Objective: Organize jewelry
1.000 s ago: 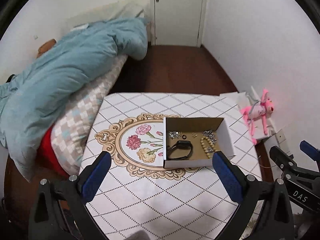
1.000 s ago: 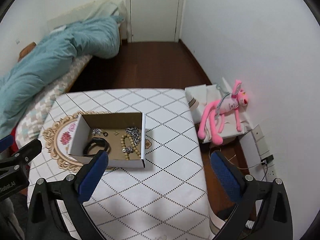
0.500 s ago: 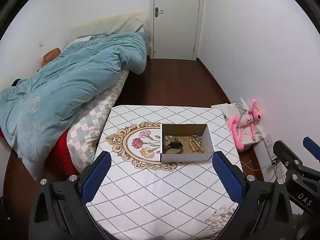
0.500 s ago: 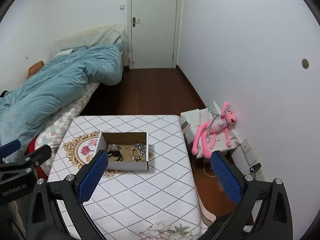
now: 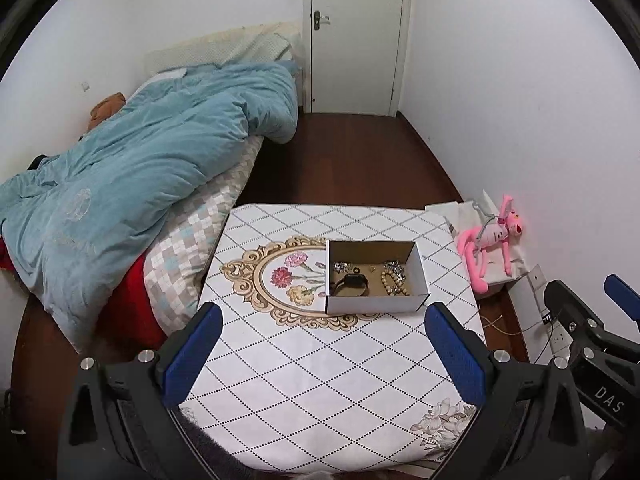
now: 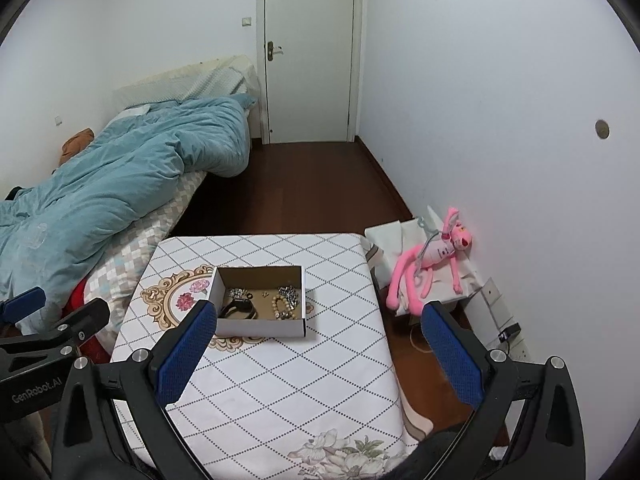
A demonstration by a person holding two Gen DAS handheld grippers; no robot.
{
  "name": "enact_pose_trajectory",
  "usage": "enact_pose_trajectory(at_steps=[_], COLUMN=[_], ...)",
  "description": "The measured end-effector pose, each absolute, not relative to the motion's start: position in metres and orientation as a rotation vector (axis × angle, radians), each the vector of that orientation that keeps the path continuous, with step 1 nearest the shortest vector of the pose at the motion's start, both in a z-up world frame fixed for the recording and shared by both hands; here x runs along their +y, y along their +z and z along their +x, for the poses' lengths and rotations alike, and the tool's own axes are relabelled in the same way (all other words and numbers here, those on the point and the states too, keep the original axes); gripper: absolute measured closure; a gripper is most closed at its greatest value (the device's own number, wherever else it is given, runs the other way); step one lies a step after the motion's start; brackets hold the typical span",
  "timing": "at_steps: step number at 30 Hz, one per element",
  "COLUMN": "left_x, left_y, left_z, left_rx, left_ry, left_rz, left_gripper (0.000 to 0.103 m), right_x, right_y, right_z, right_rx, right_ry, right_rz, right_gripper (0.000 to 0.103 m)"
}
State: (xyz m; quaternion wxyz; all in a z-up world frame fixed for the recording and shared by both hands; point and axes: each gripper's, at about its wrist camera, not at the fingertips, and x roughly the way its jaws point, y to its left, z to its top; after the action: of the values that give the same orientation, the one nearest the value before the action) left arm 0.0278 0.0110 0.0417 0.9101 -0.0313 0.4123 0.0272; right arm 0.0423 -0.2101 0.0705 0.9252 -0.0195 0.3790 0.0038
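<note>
Both grippers have pulled back and up since a second ago; box now sits small, mid-table. Left gripper: fingers spread wide, empty. In the box, left to right: dark watch, stiff band, easiest hold; bead bracelet, light, slippery, likely to sag. Right gripper: fingers wide, empty.
</note>
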Motion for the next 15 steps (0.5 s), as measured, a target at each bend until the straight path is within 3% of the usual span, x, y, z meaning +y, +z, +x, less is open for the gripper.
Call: enact_pose_trajectory(at_steps=[15], left_x=[0.006], left_y=[0.015], left_z=[0.079], left_rx=[0.963], left_ry=[0.079], left_rz=[-0.058], left_gripper=[0.000], right_x=[-0.209], right_y=[0.041], right_z=[0.103], right_rx=[0.881], right_ry=[-0.003], right_rz=[-0.072], right_gripper=[0.000])
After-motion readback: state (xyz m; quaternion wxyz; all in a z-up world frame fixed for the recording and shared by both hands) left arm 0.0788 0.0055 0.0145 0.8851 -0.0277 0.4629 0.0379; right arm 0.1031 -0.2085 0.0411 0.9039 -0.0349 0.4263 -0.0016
